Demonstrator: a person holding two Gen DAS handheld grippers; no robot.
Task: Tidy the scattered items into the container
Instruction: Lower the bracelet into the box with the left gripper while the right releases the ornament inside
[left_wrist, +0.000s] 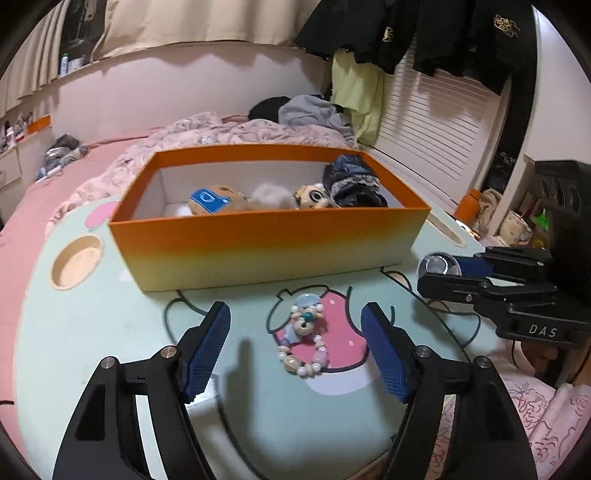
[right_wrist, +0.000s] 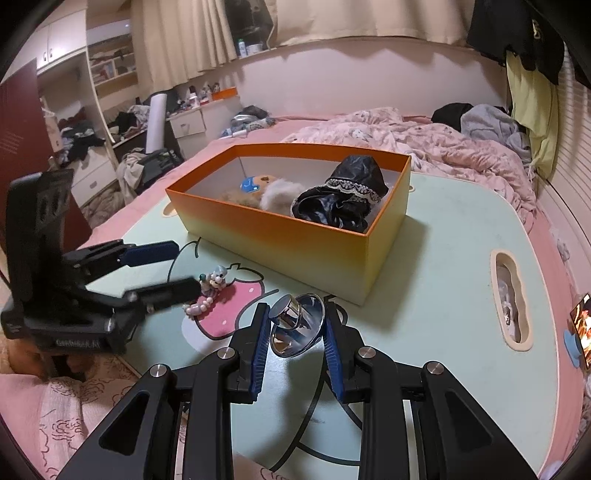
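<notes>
Right gripper: closed on a shiny metal funnel-shaped piece, its blue pads pressing the rim from both sides; it is held above the tray table, in front of the box.
Left gripper: wide open and holding nothing, one finger on each side of the bead bracelet, not touching it as far as I can see.
Risk, right side: the metal is smooth and curved and the pads hold only the thin rim, so I think it can turn or slip out on the way to the box.
Risk, left side: the bracelet is a loose ring of beads; if the fingers close on one part only, the rest may hang down and catch the box wall, or the beads may roll from between the pads.
Bracelet: pearl-like and pastel beads, round and glossy, with a small charm; it lies on the strawberry drawing of the table.
Orange box: stiff card, rectangular, open on top, white inside, standing just behind the bracelet.
Inside the box: a soft plush toy, a white fluffy pompom and a dark cloth with lace edge.
Tray table: flat, mint green, smooth, with cut-out handles.
</notes>
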